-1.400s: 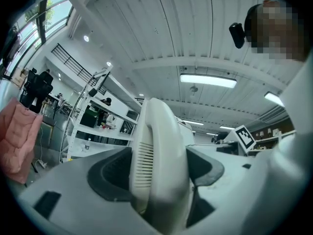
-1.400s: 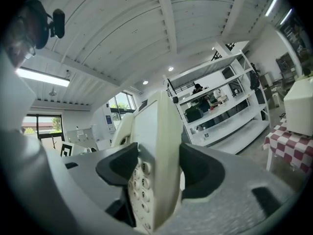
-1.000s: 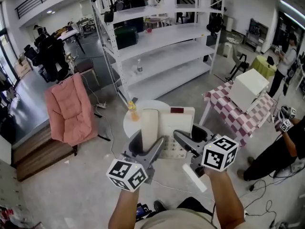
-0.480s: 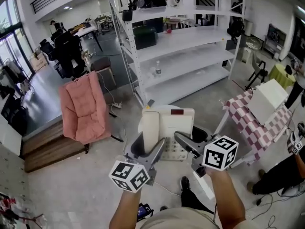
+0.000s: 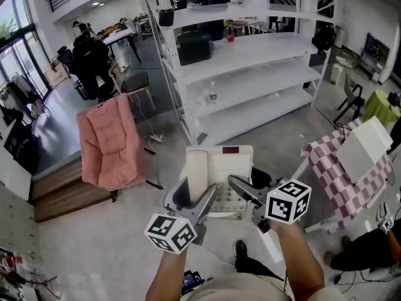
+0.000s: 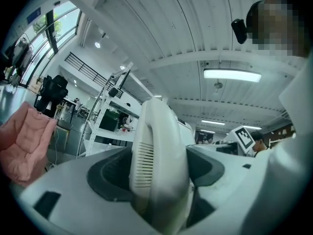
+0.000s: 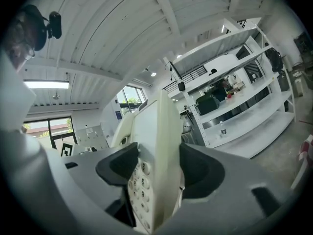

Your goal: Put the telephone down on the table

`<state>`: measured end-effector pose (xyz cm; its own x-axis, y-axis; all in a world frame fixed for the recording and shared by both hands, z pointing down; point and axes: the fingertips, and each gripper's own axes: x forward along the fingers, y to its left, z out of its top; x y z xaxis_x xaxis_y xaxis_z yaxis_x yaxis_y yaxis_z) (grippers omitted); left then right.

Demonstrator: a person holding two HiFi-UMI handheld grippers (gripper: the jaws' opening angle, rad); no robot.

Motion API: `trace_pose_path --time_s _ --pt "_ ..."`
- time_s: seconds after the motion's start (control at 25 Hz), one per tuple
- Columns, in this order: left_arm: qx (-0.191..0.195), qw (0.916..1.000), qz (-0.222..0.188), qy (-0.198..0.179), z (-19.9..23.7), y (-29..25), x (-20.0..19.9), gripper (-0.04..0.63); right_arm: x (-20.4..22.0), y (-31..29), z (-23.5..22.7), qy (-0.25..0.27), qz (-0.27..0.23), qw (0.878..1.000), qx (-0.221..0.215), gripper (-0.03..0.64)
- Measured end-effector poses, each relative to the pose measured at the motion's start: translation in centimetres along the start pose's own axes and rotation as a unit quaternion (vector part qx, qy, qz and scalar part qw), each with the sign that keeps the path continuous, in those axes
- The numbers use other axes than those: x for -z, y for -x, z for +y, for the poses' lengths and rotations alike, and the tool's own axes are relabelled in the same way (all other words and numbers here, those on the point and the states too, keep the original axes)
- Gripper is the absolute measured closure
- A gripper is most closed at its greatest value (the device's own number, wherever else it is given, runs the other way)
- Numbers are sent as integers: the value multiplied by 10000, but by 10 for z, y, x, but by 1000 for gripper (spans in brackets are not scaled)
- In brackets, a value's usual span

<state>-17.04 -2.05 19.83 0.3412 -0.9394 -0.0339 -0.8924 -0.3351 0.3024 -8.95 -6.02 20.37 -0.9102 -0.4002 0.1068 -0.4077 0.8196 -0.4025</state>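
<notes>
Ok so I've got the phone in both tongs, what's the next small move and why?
Probably carry the telephone rightward toward the checked-cloth table, the nearest in view, before lowering it. The left gripper is shut on its handset side and the right gripper on its keypad edge, so the hold looks secure, but in the head view only bare floor shows around it.

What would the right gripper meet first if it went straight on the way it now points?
The telephone: the right gripper is shut on its keypad side. Past the telephone the line seems to lead toward the white shelf rack, but depth is unclear.
</notes>
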Motion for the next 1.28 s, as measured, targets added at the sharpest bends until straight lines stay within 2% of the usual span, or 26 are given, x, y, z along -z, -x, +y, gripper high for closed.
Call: trace_pose_path --time_s 0.6,1.28 --pt "-79 9972 647 364 34 -130 79 268 24 -24 -153 -616 328 9974 192 363" --pt "-197 9868 1462 675 89 -215 188 268 99 -58 -278 -1399 637 9872 424 363"
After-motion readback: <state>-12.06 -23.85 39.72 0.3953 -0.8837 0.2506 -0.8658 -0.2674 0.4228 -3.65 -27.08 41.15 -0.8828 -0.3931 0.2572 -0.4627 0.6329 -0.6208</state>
